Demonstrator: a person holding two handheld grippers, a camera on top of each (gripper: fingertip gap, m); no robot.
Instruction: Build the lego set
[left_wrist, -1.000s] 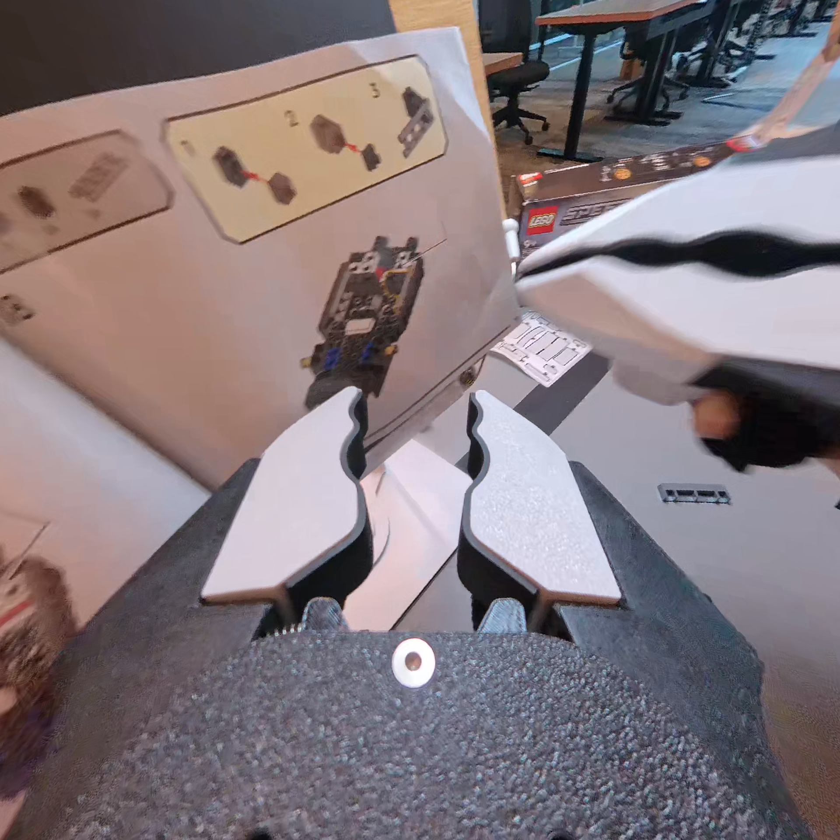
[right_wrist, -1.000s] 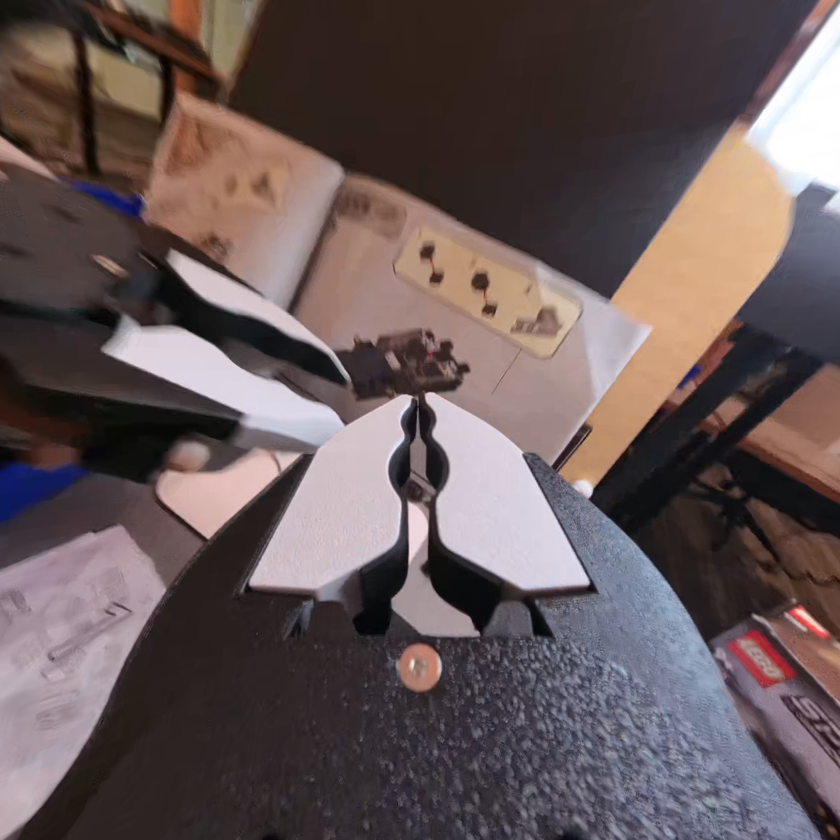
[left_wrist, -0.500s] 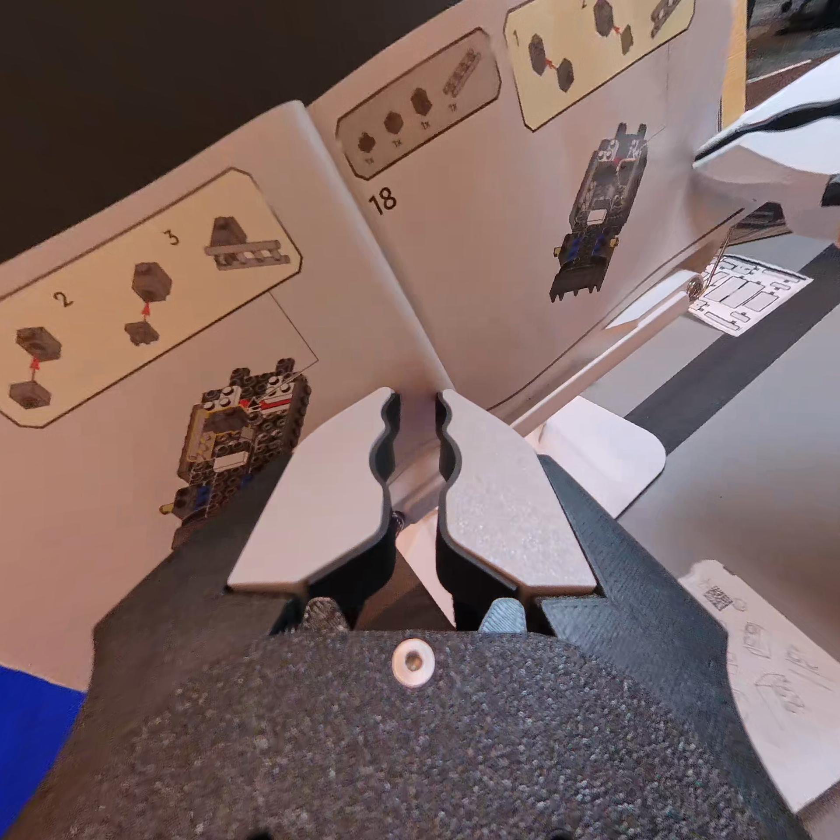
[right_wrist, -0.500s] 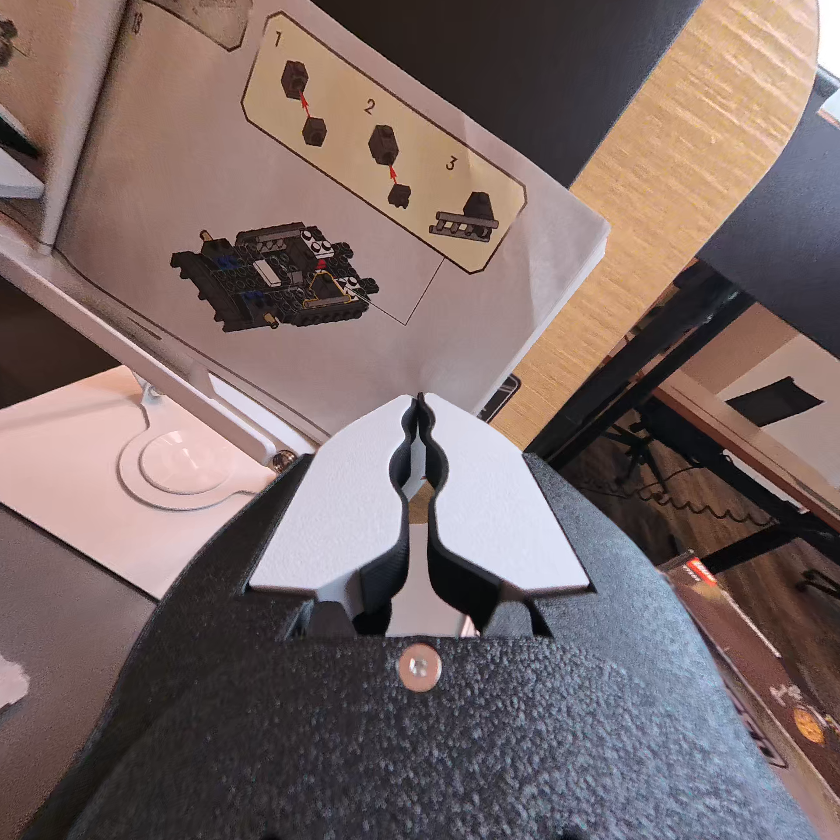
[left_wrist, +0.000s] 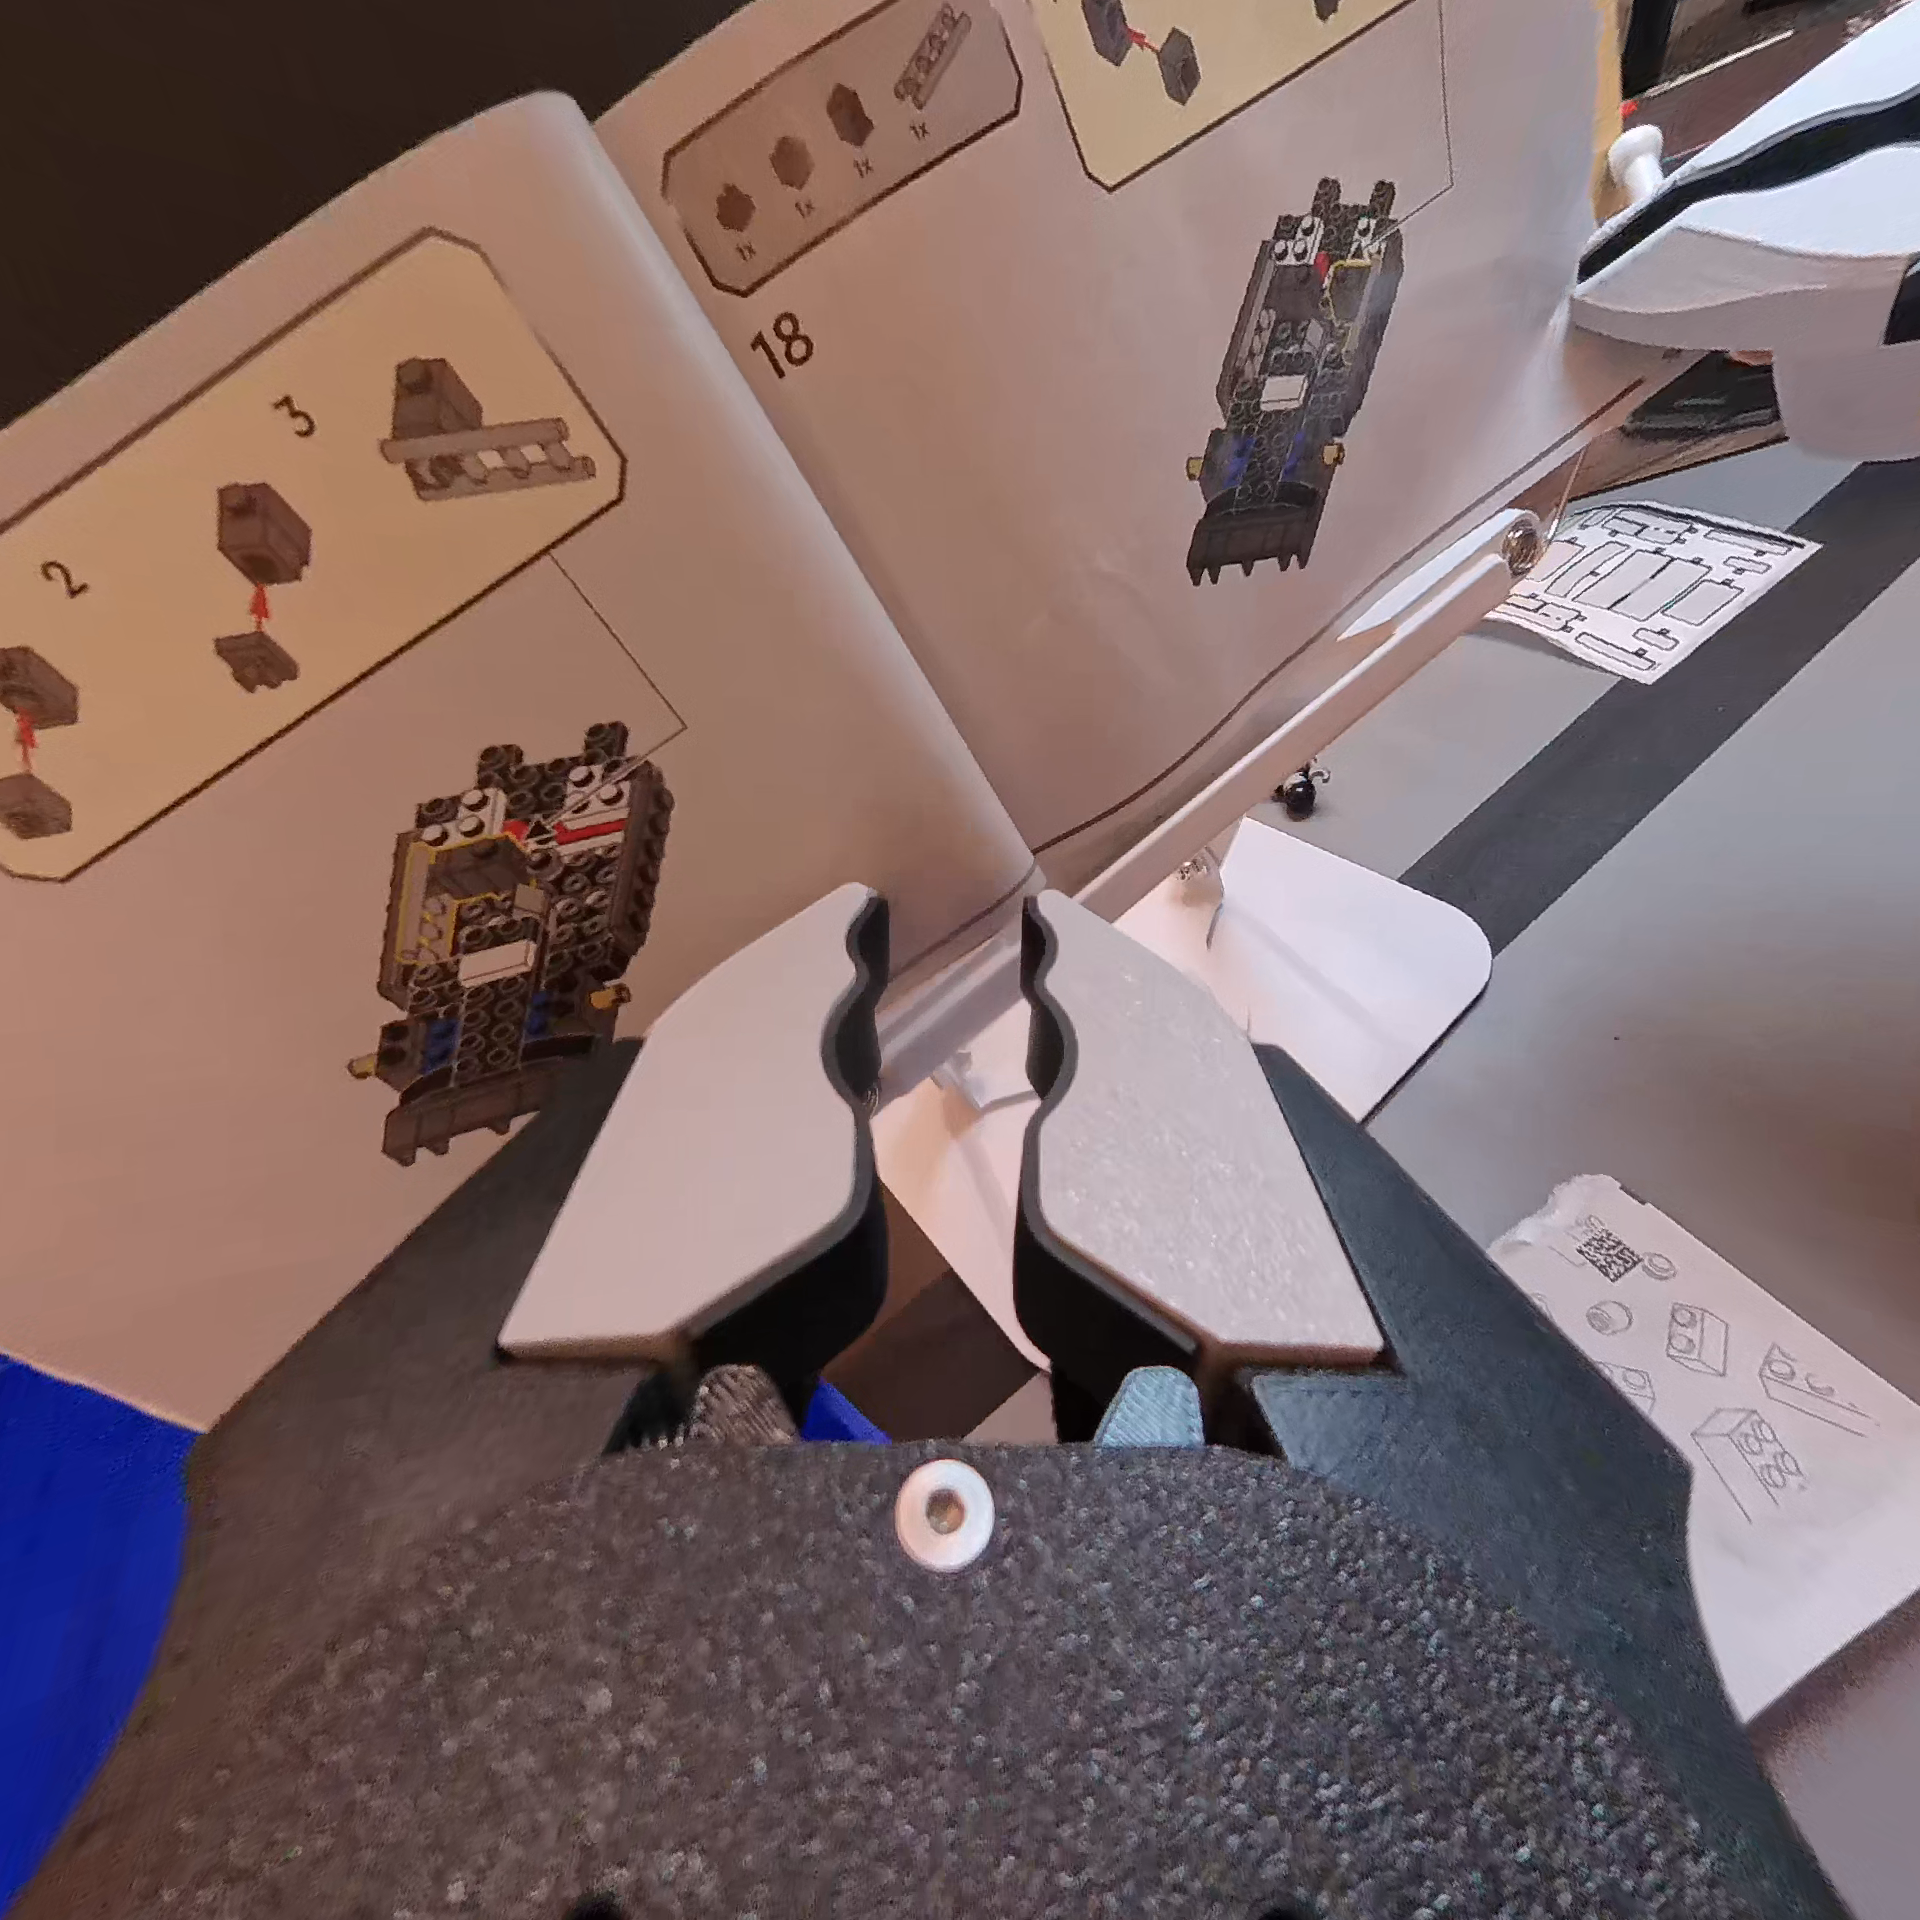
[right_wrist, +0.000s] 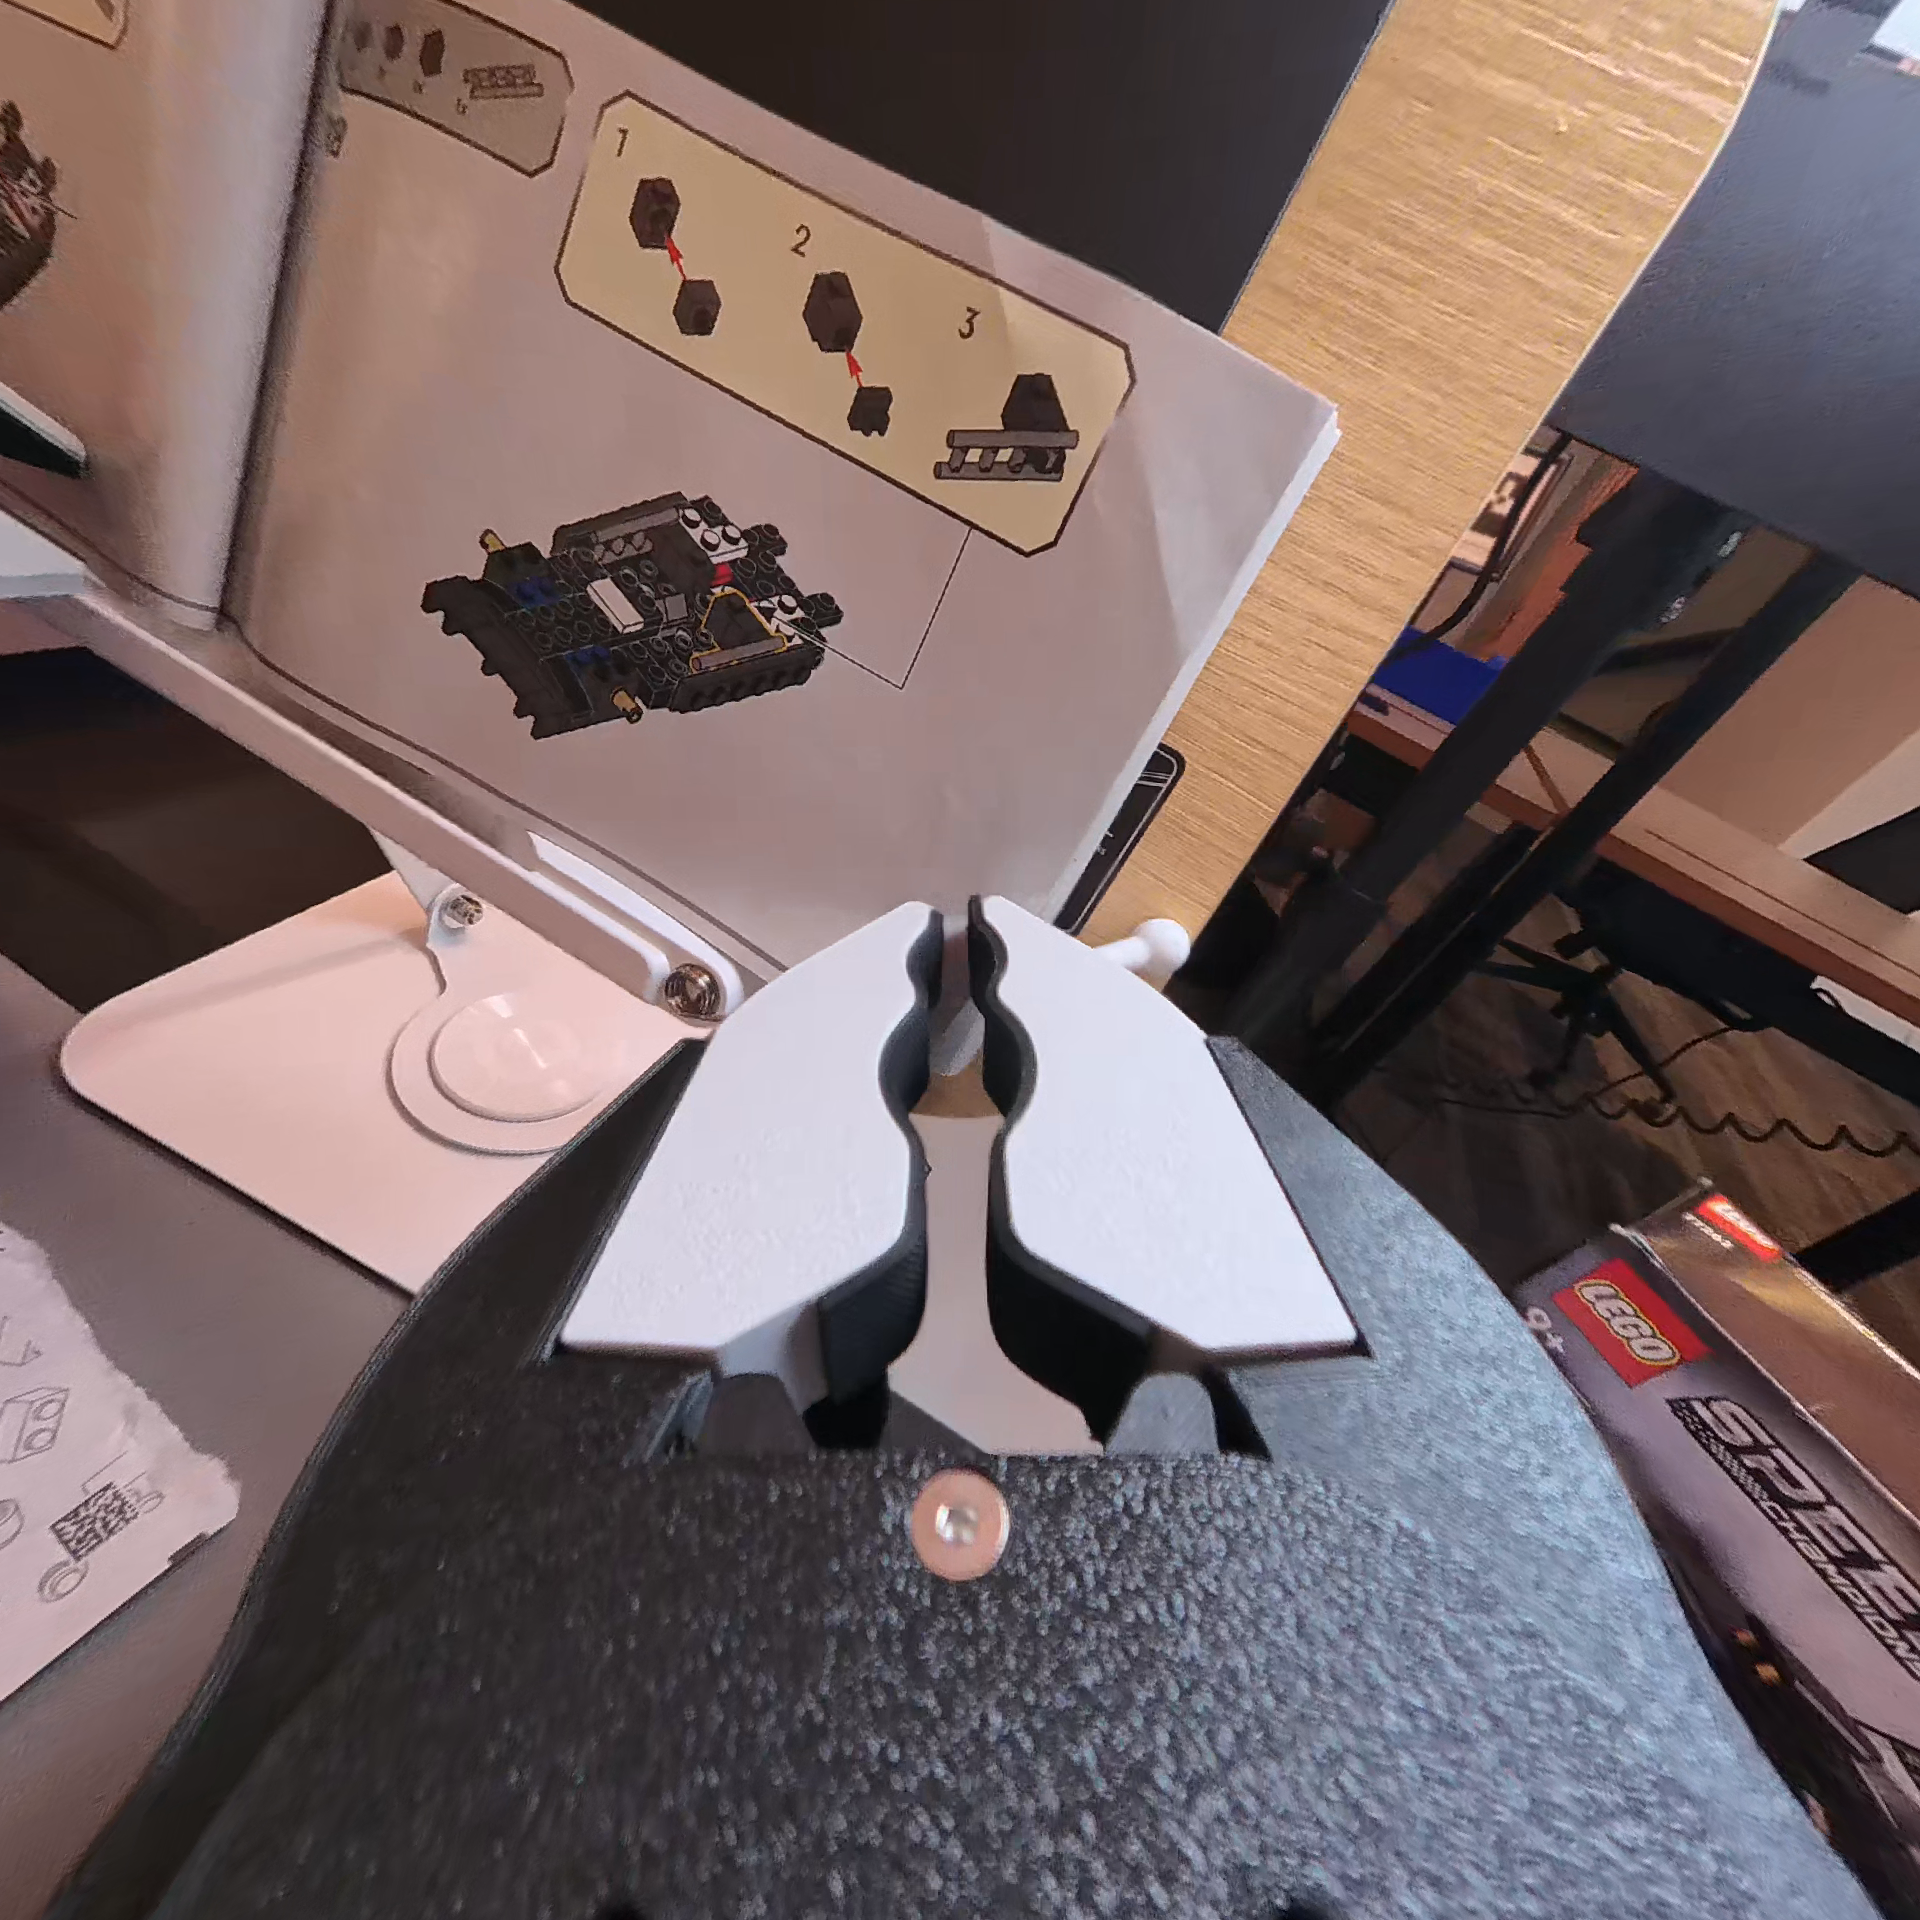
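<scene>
An open brick-building instruction booklet (left_wrist: 935, 416) leans on a white stand with a flat base (left_wrist: 1351, 966). My left gripper (left_wrist: 954, 914) is open, its tips on either side of the stand's ledge (left_wrist: 1299, 717) just below the booklet's spine, gripping nothing. My right gripper (right_wrist: 956, 914) is at the lower right corner of the booklet's right page (right_wrist: 727, 779). Its jaws are almost closed, and the shaft of a white page-holder peg (right_wrist: 1158, 943) shows in the narrow gap. The right gripper also shows in the left wrist view (left_wrist: 1590, 281), under that peg (left_wrist: 1633, 145).
A grey table holds a printed parts sheet (left_wrist: 1714, 1455) at the near right, also in the right wrist view (right_wrist: 73, 1455). A sticker sheet (left_wrist: 1652, 571) lies behind the stand. A toy set box (right_wrist: 1714, 1403) sits at the right. Something blue (left_wrist: 73, 1558) lies at the left. Desks stand beyond. The grippers' ends are close to 20 centimetres from one another.
The left gripper swung from the right page to the booklet's spine, narrowed, then opened a little wider. The right gripper closed in on the page's lower right corner, and its tips parted slightly.
</scene>
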